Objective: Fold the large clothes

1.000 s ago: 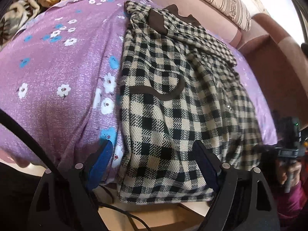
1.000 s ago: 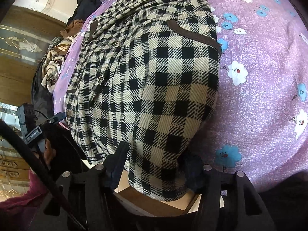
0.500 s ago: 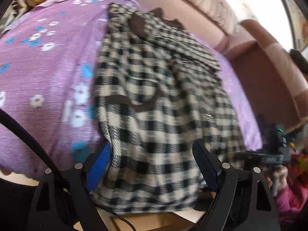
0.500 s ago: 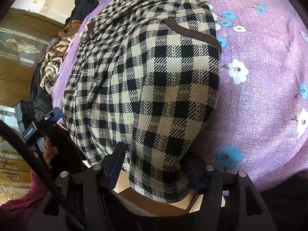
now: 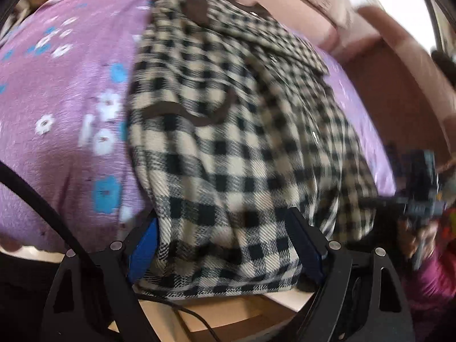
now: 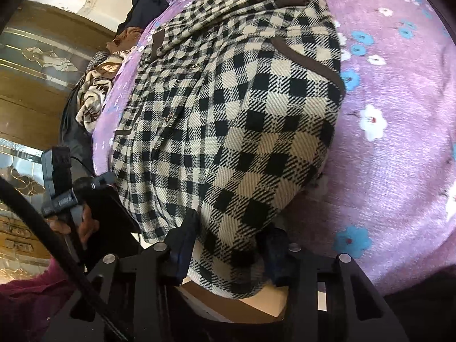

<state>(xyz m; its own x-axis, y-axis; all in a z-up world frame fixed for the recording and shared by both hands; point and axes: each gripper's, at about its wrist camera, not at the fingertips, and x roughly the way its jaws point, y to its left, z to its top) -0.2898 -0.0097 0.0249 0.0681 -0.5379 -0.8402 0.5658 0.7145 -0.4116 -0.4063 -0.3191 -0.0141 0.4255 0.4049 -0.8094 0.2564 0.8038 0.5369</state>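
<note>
Seen from the left wrist, the coat, a black-and-cream check with brown trim, lies on the purple floral bedspread, its hem hanging over the near edge of the bed. The left gripper has its jaws spread wide, one on each side of a hem corner, with cloth bunched between the blue pads; the view is blurred, so whether the pads actually press the cloth I cannot tell. Off to the side, the right gripper shows dimly at the other corner.

From the right wrist the picture is sharper. The right gripper is partly closed around the opposite hem corner, a thick fold of check filling the gap between its jaws; it looks like a real hold. A brown pocket flap sits further up the coat.

The weave looks thick and woolly, so the coat should be fairly heavy, soft and floppy but not slippery. It will sag between the two holds. The hem corners are the fair places to grip, taking both layers deep between the pads so the weight doesn't drag it out.
</note>
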